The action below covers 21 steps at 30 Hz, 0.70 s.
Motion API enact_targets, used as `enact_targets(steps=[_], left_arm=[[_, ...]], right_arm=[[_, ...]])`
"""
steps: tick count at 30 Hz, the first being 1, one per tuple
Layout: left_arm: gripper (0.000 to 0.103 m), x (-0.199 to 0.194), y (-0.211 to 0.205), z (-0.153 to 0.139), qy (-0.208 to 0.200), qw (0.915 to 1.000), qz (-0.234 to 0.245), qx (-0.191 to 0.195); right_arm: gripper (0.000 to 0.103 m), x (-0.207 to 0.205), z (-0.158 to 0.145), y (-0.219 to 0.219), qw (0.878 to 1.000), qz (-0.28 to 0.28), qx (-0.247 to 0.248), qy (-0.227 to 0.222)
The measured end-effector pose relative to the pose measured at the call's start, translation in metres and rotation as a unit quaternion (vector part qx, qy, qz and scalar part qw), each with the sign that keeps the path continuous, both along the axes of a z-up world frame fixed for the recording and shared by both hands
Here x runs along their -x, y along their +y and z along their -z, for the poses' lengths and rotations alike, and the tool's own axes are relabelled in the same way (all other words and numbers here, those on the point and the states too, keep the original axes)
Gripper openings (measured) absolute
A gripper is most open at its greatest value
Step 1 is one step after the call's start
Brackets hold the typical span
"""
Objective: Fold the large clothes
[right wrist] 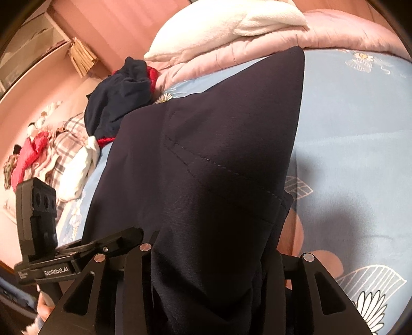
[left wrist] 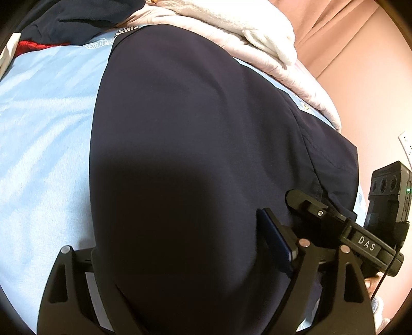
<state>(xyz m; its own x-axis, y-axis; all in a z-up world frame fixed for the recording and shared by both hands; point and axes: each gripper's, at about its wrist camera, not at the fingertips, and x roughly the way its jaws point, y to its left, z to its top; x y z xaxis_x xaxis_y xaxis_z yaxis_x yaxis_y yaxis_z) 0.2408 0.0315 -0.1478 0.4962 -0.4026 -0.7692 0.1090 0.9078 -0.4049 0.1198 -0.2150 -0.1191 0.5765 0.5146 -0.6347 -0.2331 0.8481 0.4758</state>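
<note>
A large dark navy garment (left wrist: 195,144) lies stretched over the light blue bedsheet (left wrist: 46,123). Its near edge drapes over both grippers. My left gripper (left wrist: 180,247) has the navy cloth lying between and over its fingers; one blue pad (left wrist: 275,239) shows beside the cloth. My right gripper (right wrist: 213,257) also has the garment (right wrist: 219,159) bunched between its fingers, which are hidden by the cloth. The other gripper's body shows at each view's edge, close by, as my right gripper (left wrist: 334,224) in the left view.
A pink quilt (right wrist: 257,51) and a white fleece blanket (right wrist: 219,23) are piled at the far side of the bed. Another navy and red garment (right wrist: 121,95) lies heaped beside them. More clothes (right wrist: 38,149) lie off to the left. The floral sheet (right wrist: 355,144) extends right.
</note>
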Motion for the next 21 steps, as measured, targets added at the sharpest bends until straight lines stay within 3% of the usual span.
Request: enact_targets(steps=[21], left_arm=[[0.088,0.006,0.003,0.000,0.002,1.0000,-0.005,-0.007]], right_arm=[[0.048,0.002,0.010,-0.017,0.997,0.020,-0.057,0.039]])
